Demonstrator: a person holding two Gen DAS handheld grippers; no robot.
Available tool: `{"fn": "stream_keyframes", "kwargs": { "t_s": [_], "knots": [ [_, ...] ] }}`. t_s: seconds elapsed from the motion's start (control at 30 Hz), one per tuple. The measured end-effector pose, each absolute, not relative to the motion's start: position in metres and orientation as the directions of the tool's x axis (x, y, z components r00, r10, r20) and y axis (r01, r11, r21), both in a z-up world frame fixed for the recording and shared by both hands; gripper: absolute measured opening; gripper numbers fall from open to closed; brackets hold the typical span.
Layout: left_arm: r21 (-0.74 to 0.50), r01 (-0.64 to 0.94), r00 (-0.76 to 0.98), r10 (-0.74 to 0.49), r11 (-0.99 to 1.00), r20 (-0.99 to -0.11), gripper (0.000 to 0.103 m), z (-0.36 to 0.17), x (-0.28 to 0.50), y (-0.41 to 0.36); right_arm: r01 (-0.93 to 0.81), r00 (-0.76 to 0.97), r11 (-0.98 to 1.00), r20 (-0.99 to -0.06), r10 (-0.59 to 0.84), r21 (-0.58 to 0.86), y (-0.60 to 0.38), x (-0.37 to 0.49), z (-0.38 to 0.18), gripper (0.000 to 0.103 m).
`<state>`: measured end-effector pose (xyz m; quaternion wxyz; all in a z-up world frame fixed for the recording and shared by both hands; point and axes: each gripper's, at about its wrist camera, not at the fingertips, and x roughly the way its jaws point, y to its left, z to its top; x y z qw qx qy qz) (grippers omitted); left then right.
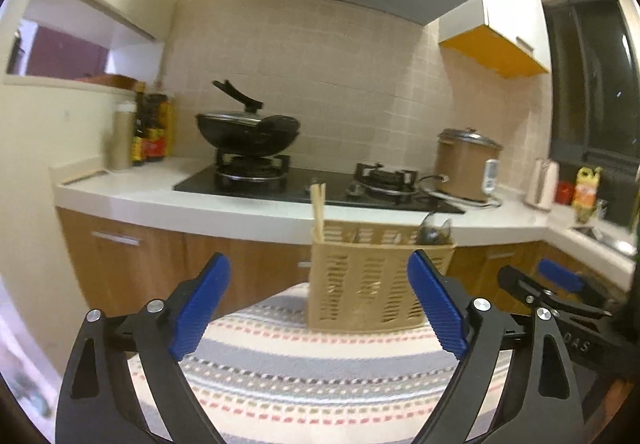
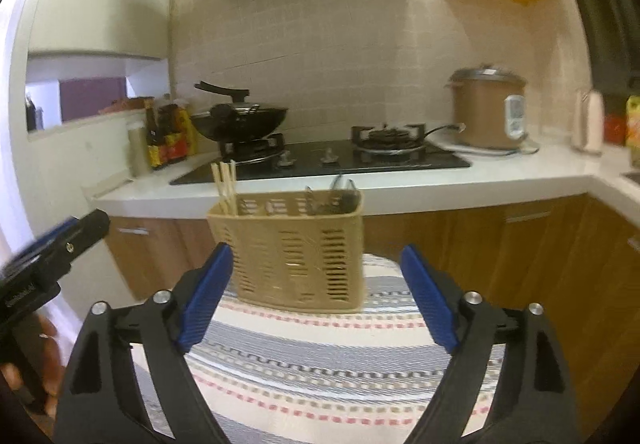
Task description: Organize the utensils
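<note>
Both the left tool (image 1: 320, 292) and the right tool (image 2: 316, 284) gape wide, holding nothing. The beige basket (image 1: 372, 284) with chopsticks (image 1: 319, 212) and spoons (image 1: 434, 232) stands upright on the striped cloth (image 1: 300, 372).

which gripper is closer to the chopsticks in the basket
Left, by a small margin. The chopsticks stand at the basket's left end; the left gripper faces that end, the right gripper its middle.
</note>
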<state>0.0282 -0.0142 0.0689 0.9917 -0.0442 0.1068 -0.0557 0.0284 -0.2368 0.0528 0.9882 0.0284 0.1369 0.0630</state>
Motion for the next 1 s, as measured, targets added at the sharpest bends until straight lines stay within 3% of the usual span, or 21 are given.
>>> {"fn": "stream_keyframes", "kwargs": {
  "t_s": [0.23,0.47,1.0],
  "knots": [
    [-0.041,0.009,0.984,-0.017,0.999,-0.178,0.091,0.041,0.027,-0.021,-0.046,0.973,0.998,-0.223,0.052,0.029,-0.232,0.019,0.029,0.088],
    [-0.092,-0.017,0.977,-0.004,0.996,-0.215,0.094,0.026,0.036,-0.012,-0.028,0.972,0.999,-0.231,0.031,0.016,-0.236,0.019,0.017,0.091],
    [-0.046,0.005,0.972,-0.016,0.999,-0.235,0.095,0.02,0.032,-0.025,-0.031,0.973,0.999,-0.229,0.037,0.032,-0.237,0.016,0.016,0.095]
  ]
}}
